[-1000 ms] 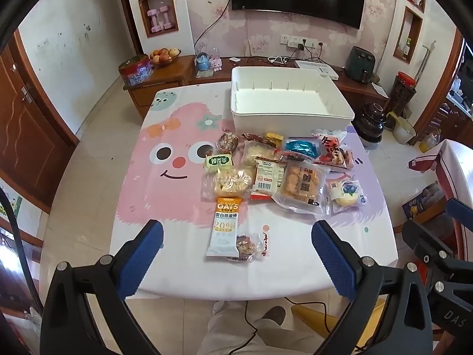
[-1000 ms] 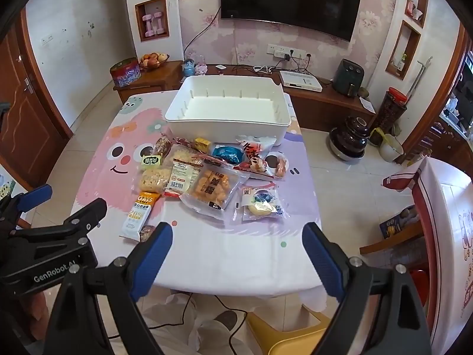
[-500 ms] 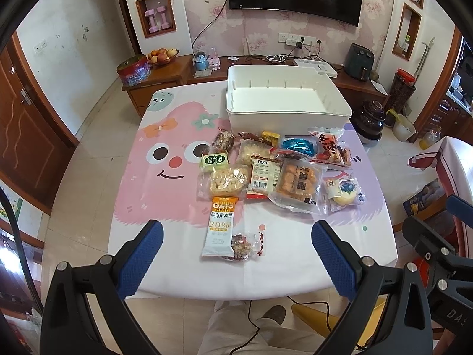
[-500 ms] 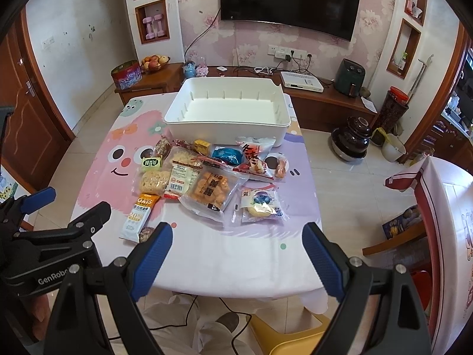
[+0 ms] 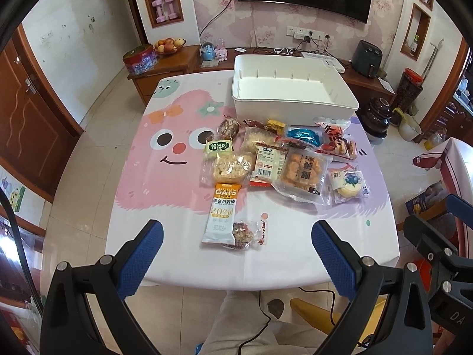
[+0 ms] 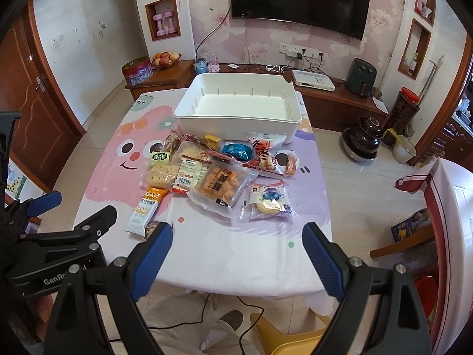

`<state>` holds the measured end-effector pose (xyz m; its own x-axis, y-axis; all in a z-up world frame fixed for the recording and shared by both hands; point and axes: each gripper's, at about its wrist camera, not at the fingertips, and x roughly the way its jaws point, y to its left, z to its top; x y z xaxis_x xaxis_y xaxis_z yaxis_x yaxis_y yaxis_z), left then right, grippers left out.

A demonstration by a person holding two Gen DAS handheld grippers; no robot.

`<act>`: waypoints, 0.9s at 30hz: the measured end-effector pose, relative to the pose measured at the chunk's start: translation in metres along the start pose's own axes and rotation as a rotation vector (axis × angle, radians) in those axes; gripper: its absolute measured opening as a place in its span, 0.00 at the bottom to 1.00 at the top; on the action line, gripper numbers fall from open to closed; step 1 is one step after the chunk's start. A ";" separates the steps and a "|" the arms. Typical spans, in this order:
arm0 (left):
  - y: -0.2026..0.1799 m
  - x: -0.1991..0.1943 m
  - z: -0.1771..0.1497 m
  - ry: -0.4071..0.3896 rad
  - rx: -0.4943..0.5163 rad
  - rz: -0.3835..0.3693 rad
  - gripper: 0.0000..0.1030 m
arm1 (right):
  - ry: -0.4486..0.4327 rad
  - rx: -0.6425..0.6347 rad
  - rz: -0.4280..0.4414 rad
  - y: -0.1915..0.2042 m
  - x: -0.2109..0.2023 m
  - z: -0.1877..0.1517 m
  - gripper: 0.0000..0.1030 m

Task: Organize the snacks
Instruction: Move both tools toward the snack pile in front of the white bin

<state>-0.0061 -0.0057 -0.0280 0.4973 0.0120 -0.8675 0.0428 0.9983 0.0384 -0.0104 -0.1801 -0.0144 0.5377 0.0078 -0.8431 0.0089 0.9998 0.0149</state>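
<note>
Several wrapped snacks lie in a heap in front of an empty white bin (image 5: 292, 100) (image 6: 236, 121) on the table. Nearest me are a white-and-orange oat bar (image 5: 223, 211) (image 6: 146, 207) and a small clear packet of dark pieces (image 5: 246, 233). A clear bag of orange biscuits (image 5: 301, 174) (image 6: 220, 185) and a blue-print cake packet (image 5: 348, 185) (image 6: 270, 201) lie further right. My left gripper (image 5: 236, 236) hovers open above the table's near edge. My right gripper (image 6: 236, 233) is open too, holding nothing, above the near right part of the table.
The table carries a pink cartoon-face cloth (image 5: 165, 153) (image 6: 124, 159). A person's legs and a yellow stool (image 6: 283, 334) are below the near edge. A wooden sideboard (image 6: 337, 103) stands behind the table, a second table (image 6: 452, 213) at the right.
Both grippers have drifted slightly forward over the table, so the snacks and the bin look a little nearer. Both stay open. Nothing on the table has moved.
</note>
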 end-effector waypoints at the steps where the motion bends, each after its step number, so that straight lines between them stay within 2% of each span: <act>1: -0.001 0.001 0.000 0.003 0.005 -0.001 0.97 | 0.000 0.002 0.000 -0.001 0.001 0.000 0.87; 13: -0.005 0.011 0.005 0.028 0.023 -0.002 0.97 | 0.009 0.011 0.007 -0.002 0.010 0.006 0.87; 27: 0.017 0.052 0.015 0.100 -0.038 -0.005 0.97 | 0.046 -0.020 0.043 0.015 0.036 0.024 0.87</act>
<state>0.0330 0.0107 -0.0649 0.4081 0.0106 -0.9129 0.0117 0.9998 0.0169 0.0295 -0.1654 -0.0310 0.4975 0.0508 -0.8660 -0.0305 0.9987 0.0411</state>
